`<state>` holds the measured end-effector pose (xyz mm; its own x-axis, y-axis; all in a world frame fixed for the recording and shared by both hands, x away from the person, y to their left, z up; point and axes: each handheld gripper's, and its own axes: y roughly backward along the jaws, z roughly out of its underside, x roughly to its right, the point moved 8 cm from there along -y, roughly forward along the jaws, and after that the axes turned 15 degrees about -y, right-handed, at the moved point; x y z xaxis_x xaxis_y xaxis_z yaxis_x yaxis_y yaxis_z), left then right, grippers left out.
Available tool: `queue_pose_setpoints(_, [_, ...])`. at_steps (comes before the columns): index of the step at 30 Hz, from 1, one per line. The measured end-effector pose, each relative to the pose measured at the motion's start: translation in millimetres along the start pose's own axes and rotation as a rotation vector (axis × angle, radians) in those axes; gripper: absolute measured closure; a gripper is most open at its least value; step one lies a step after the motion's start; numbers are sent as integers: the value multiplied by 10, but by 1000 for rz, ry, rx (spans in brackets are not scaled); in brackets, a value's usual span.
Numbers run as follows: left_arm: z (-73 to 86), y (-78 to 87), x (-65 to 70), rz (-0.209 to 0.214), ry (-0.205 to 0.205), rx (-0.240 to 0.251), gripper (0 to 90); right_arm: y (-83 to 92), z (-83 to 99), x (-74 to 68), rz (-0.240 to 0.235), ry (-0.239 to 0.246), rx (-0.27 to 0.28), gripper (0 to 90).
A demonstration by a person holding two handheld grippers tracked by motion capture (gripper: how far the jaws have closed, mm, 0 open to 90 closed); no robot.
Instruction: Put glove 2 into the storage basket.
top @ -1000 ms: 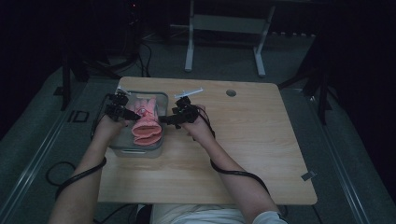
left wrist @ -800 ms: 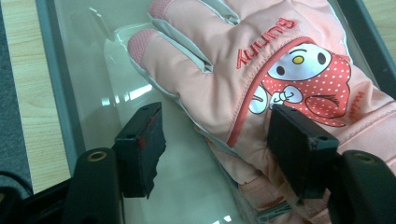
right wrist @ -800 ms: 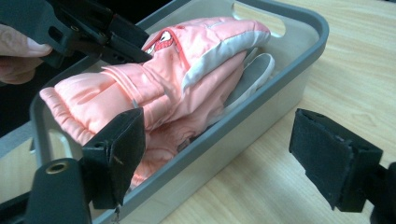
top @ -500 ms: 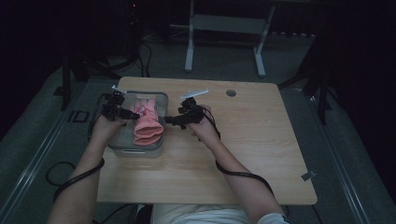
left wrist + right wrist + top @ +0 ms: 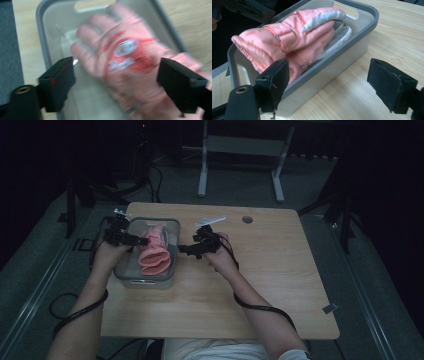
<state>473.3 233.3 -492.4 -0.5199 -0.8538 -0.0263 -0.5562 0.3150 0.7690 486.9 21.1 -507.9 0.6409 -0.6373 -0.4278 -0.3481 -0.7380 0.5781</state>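
While wide apart, both grippers' fingers (image 5: 391,86) empty.

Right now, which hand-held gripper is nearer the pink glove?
Left. The left hand-held gripper is open over the pink glove; the right hand-held gripper is beside the bin.

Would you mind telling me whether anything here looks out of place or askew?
Only slightly: the pink glove does not lie flat in the grey bin. Its cuff end rides up over the bin's rim. Nothing looks spilled or damaged, and both tools, left and right, are open.
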Motion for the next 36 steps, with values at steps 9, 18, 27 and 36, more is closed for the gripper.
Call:
queue_pose_setpoints(9, [-143,59,325,40,-91,69,73,79,33,46,5,0,9,179])
queue_pose_setpoints(18, [-332,154,787,70,-209,133,73,214,81,131,12,8,19,176])
queue_pose_setpoints(27, [-439,154,1189,127,-283,176,73,330,182,240,25,8,23,175])
queue_pose_setpoints(36, [-341,-29,1877,242,-387,205,73,525,387,423,40,49,35,161])
